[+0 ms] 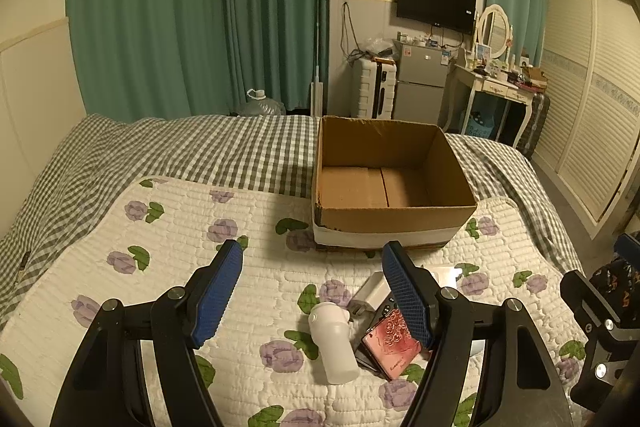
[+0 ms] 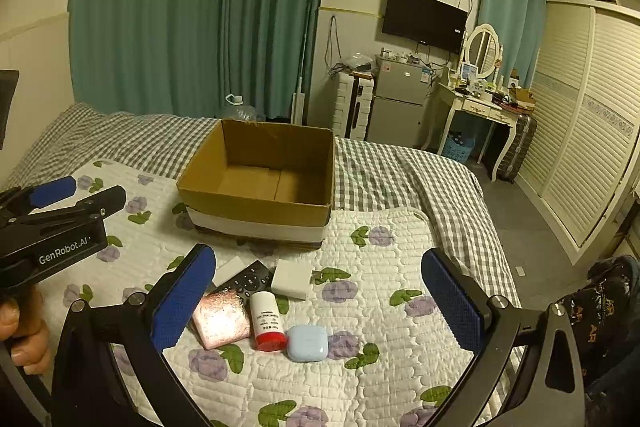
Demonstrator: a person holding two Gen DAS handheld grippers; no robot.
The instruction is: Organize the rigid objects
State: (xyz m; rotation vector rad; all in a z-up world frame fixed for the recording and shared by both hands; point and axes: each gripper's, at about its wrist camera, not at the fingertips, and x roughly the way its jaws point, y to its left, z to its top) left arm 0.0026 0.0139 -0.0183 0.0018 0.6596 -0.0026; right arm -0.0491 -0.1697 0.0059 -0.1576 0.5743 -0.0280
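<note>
Bed (image 2: 400, 163) with a grey checked cover, a white quilt (image 2: 384, 307) printed with purple flowers laid over the near part; open cardboard box (image 2: 256, 211) sits upright at the quilt's far edge, nothing visible inside; a small cluster of things lies on the quilt just in front of the box. Left gripper (image 1: 312, 291) hovers above the quilt, blue pads wide apart, holding nothing; right gripper (image 2: 320, 303) likewise spread wide and holding nothing, the cluster between and below its fingers. White bottle (image 2: 267, 321) with a red cap lies on its side, long axis running roughly toward the box, red end nearest the right camera; pink glittery case (image 2: 220, 319) lies flat just left of it, touching or nearly so; pale blue earbud case (image 2: 307, 342) just right of the red cap; black remote (image 2: 245, 281) lies behind, angled diagonally toward the box; white charger block (image 2: 292, 279) beside the remote's far end; a second white block (image 2: 230, 269) partly hidden by the right gripper's left finger. A hand (image 2: 24, 331) grips the left gripper's handle at the frame's left edge.
</note>
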